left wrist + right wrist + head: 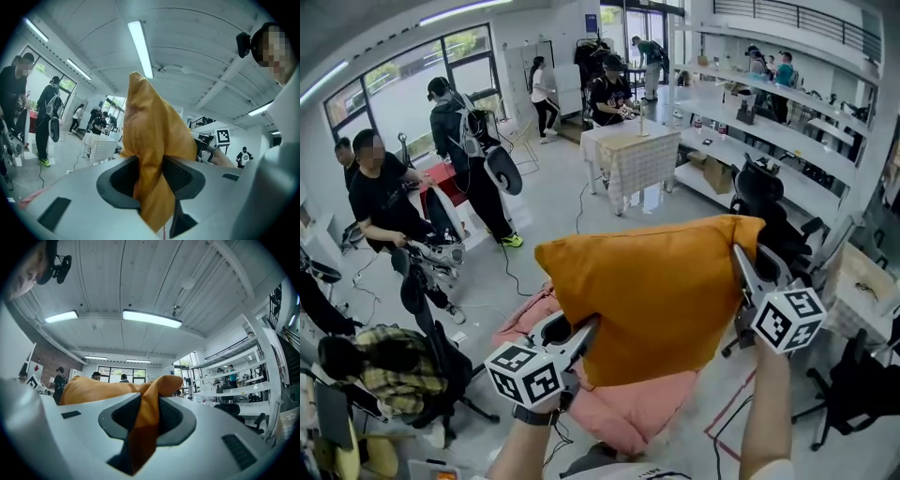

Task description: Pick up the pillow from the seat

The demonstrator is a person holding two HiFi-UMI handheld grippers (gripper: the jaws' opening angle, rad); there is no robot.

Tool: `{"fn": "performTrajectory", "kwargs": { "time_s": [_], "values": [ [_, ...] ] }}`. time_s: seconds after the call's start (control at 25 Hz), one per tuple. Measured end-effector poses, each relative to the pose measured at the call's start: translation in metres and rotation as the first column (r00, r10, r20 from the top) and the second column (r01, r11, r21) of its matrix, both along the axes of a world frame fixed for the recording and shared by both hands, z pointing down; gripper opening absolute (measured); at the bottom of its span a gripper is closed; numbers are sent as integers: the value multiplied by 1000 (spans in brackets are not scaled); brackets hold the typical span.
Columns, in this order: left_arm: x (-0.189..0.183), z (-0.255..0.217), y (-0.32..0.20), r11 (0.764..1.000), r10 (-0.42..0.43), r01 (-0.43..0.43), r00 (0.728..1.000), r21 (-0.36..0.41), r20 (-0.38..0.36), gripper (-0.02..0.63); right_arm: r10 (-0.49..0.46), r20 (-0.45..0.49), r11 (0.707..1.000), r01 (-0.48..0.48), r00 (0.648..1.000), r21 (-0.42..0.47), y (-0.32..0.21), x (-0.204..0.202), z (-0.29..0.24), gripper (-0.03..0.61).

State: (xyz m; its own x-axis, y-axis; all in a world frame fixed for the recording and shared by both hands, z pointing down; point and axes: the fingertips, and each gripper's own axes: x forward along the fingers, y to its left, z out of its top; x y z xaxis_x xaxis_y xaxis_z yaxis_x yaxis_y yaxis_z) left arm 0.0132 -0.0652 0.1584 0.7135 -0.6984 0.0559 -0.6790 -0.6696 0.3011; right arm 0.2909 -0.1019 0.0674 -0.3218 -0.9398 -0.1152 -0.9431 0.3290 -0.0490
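An orange pillow (661, 291) hangs in the air in front of me, held up by both grippers. My left gripper (589, 330) is shut on the pillow's lower left corner, and its own view shows the orange cloth (150, 159) pinched between the dark pads. My right gripper (741, 255) is shut on the upper right corner, with a fold of the pillow (147, 418) squeezed in its jaws. Below the pillow lies a pink seat cushion (633, 403).
Black office chairs stand at the right (769, 211) and left (441, 361). Several people work around the room, one seated at the left (384, 202). A covered table (633, 155) and long white benches (769, 131) stand further back. Cables run across the floor.
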Motion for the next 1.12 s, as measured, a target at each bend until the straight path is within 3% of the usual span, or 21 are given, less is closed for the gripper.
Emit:
{"fn": "performTrajectory", "kwargs": {
  "time_s": [0.28,1.12],
  "values": [
    [-1,-12,17,999,-3,3,1000,32,-4,172,6,-18,999,-6,1000,33,25,-1,-13,100],
    [-12,1,39,999,-37,37,999,5,18,172,-10,-18,1000,10,1000,4,42,-12,7,94]
  ]
}}
